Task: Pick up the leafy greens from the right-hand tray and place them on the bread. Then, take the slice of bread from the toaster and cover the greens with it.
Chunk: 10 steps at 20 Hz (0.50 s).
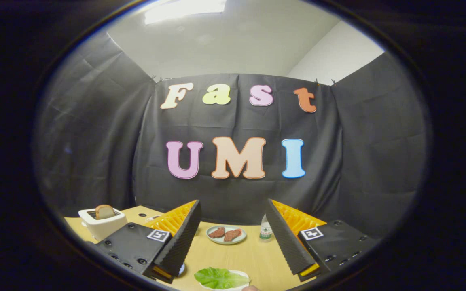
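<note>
Leafy greens [221,278] lie on a small white tray [244,275] on the wooden table [253,254], low between the spread, empty fingers of the gripper [235,232]. A toaster [102,222] holds the bread slice [104,211] upright, ready for lifting. Beyond the fingers, a plate [226,235] carries two meat patties [225,233].

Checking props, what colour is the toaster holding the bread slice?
White, clearest in the gripper view: the toaster sits beyond the open claw.

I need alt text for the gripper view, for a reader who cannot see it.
The gripper hangs open above a wooden table, holding nothing. Between its fingers lie leafy greens on a plate, nearest, and a plate of meat pieces beyond; a toaster holding bread stands left.
</note>
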{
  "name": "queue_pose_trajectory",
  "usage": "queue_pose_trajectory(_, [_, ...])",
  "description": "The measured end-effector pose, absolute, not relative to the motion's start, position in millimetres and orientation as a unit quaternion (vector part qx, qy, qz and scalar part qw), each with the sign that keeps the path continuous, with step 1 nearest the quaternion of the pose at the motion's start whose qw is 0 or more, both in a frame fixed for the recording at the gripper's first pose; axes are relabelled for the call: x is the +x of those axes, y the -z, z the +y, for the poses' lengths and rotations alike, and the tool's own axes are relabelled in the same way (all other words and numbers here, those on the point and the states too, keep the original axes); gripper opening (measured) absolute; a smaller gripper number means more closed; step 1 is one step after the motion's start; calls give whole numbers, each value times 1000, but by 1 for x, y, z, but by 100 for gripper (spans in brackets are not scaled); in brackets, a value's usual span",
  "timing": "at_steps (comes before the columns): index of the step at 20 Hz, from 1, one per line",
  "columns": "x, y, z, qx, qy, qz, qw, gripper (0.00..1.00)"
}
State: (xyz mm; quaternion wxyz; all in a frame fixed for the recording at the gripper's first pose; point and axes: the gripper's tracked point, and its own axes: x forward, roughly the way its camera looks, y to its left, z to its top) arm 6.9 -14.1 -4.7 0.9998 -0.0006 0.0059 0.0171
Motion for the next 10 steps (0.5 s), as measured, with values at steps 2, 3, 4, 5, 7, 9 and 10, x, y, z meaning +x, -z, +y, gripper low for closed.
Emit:
queue_pose_trajectory(2, [8,7,-10,8,-28,9,1000,100])
queue_pose_trajectory(3, [8,10,-5,10,-40,12,999,100])
queue_pose_trajectory(4, [8,15,-3,10,-50,17,999,100])
queue_pose_trajectory(5, [9,18,-2,7,-57,23,998,100])
queue_pose_trajectory(7, [13,26,-5,-4,-64,33,997,100])
queue_pose_trajectory(9, [15,33,-3,-10,-74,41,996,100])
queue_pose_trajectory(10, [18,37,-5,-14,-77,44,996,100])
